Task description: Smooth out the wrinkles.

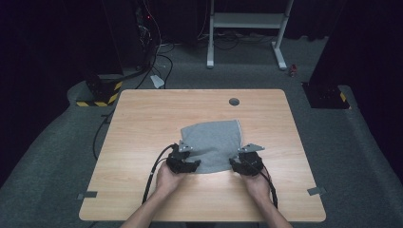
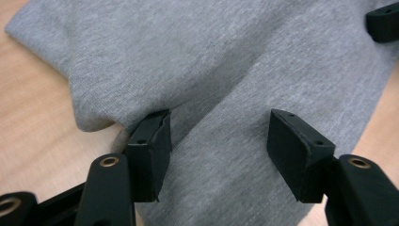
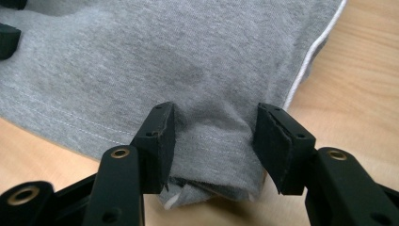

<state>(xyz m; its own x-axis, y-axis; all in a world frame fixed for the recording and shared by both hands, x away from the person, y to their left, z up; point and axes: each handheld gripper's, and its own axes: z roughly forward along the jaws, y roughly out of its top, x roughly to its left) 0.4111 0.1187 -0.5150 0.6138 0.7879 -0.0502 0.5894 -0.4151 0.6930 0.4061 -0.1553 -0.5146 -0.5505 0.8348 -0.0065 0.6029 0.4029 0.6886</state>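
Folded grey garment (image 1: 213, 142) lies flat on the table's near middle.

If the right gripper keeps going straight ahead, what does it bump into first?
Probably the grey cloth. Its bunched corner already sits between the right gripper fingers, so it would push further into the cloth lying on the table.

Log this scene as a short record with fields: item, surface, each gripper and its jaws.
item: grey garment, folded, lying flat
surface: wooden table
left gripper: at the garment's near left corner, jaws apart, fabric between them, pads not pressing
right gripper: at the near right corner, jaws apart astride a bunched fold by the hem; grip cannot be told
trim: white edge along the garment's side
table detail: round cable hole beyond the garment
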